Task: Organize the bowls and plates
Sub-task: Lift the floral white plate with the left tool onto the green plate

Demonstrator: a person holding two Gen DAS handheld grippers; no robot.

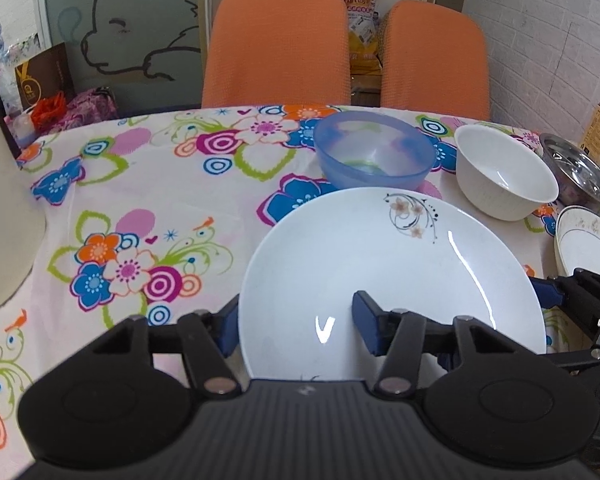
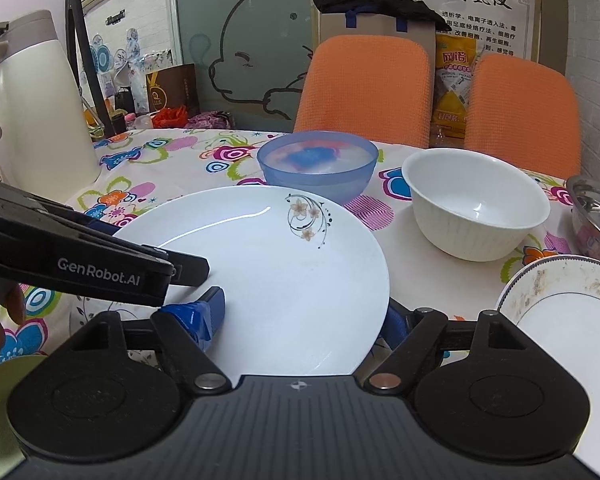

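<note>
White flowered plate [image 1: 380, 272] sits gripped at opposite rims by left gripper [image 1: 296, 328] and right gripper [image 2: 304, 316] (both clamped on it); probably mid-carry; next, stack it on the rimmed plate [image 2: 572, 312] rightward.

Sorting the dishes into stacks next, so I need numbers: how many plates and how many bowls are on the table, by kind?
Plates: 2 (flowered white plate, blue-rimmed plate)
Plastic bowls: 1 (blue bowl)
White bowls: 1 (white bowl)
Steel bowls: 1 (steel bowl)
Total: 5
</note>
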